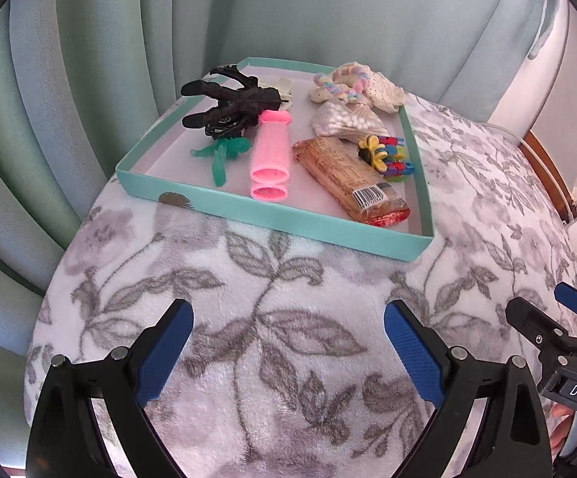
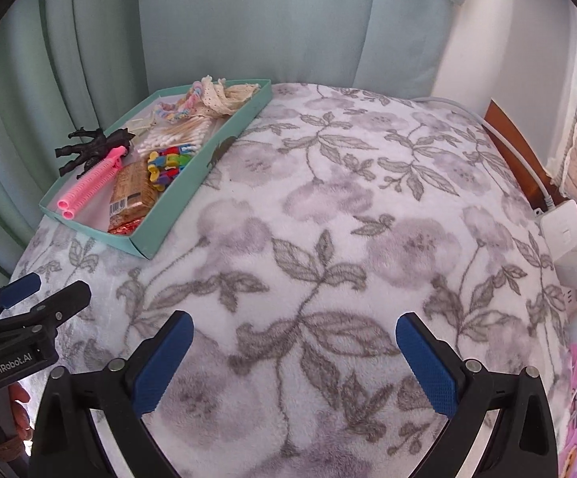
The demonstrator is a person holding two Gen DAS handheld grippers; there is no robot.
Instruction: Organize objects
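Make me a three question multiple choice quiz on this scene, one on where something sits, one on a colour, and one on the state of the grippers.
1. Where does the snack bar lie?
A. inside the teal tray
B. on the blanket beside the tray
C. between the right gripper's fingers

2. What colour are the hair rollers?
A. yellow
B. pink
C. black

3. How do the left gripper and right gripper stand?
A. both shut on objects
B. one open, one shut
C. both open and empty

Answers: 1 A, the bar rests within the tray walls; 2 B, both tubes are pink; 3 C, only floral blanket shows between each pair of fingers.
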